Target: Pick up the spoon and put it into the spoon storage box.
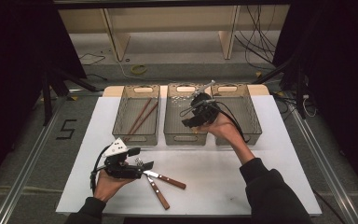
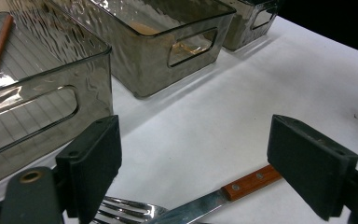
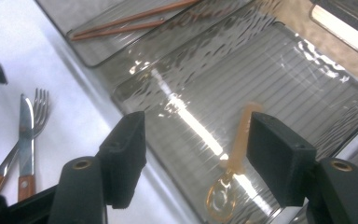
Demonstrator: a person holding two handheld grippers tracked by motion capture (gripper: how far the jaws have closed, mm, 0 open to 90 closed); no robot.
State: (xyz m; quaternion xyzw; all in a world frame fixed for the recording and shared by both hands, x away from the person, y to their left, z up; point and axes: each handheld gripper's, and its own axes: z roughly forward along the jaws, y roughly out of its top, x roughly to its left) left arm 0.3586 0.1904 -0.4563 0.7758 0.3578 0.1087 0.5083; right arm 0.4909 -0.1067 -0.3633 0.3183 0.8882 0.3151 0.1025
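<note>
**Spoon dropped in the middle bin; knife and fork next**

High view: cutlery is being sorted into three clear bins along the far edge of the table [image 1: 279, 154]. The right gripper [image 1: 196, 117] is held over the middle bin [image 1: 185, 137]; the left gripper [image 1: 142, 164] rests near the near edge, just beside the knife [image 1: 165, 178] and fork [image 1: 154, 186]. Bare table lies between bins and cutlery.

Left gripper view: the jaws stand wide with nothing between them, above the knife [image 2: 223, 193] and fork tines [image 2: 130, 210]. A pick-up is judged next, calling for a descent and a closing on one handle.

Right gripper view: the jaws stand wide and empty; an amber spoon [image 3: 230, 179] lies loose on the bin floor. Chopsticks [image 3: 130, 22] lie in the neighbouring bin. The bin wall must be cleared in withdrawing.
</note>
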